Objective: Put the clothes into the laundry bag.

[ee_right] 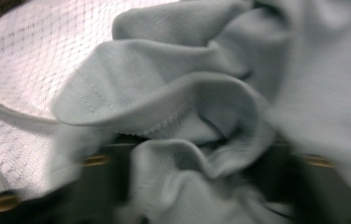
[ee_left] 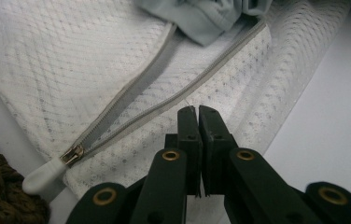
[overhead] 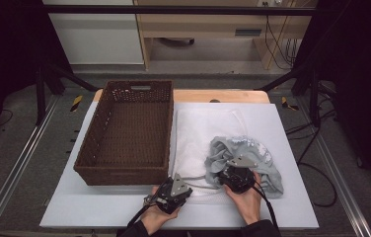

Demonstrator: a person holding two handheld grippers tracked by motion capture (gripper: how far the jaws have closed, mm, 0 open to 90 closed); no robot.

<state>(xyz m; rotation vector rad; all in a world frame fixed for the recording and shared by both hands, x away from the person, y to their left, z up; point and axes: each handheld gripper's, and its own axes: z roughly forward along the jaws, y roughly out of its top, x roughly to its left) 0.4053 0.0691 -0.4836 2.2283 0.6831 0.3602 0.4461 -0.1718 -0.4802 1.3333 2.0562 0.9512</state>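
Grey jersey, soft and light, bunched into loose ribbed folds: grey garment (overhead: 260, 160) lying on the right half of the white mesh bag (overhead: 198, 131), at the middle-right of the table (overhead: 294, 197). Pale printed patches along its far edge, hem stitching plain in the right gripper view.

Bound to sag and trail when lifted, never to hold a shape. Not fragile and not slippery, though likely to snag on the zip (ee_left: 164, 100) or drag the mesh along. Best taken by a thick gathered wad near the middle rather than by a thin single edge, so that less hangs loose.

Right claw (overhead: 234, 165) sunk into the near-left side of the heap, jaws partway closed with a wad of cloth between them, pinched by the look of it; picture blurred there.

Left claw (ee_left: 198, 109) fully closed, tips down at the near edge of the bag beside the open zip. Hard to tell whether any mesh is caught between them.

Brown wicker basket (overhead: 124, 174) standing to the left, apart from the cloth.
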